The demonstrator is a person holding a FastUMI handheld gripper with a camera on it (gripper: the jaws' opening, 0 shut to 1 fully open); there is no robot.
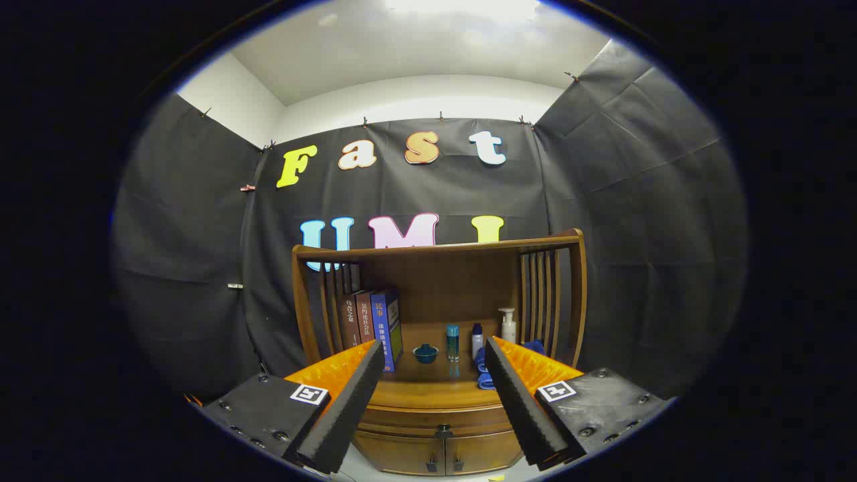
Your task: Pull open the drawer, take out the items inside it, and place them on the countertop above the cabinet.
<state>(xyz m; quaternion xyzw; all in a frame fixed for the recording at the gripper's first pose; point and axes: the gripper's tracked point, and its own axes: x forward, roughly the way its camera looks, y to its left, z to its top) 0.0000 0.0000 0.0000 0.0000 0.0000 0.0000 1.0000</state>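
A wooden cabinet stands ahead of me against the booth wall. Its drawer is closed, with a small dark knob at its middle, below the countertop. My gripper is open, held in the air some way in front of the cabinet, with nothing between its fingers. The drawer knob lies below and between the two fingers. What is inside the drawer is hidden.
On the countertop stand several books at the left, a small blue bowl, a blue bottle, a white dark-capped bottle, a pump bottle and a blue cloth. Two doors sit under the drawer.
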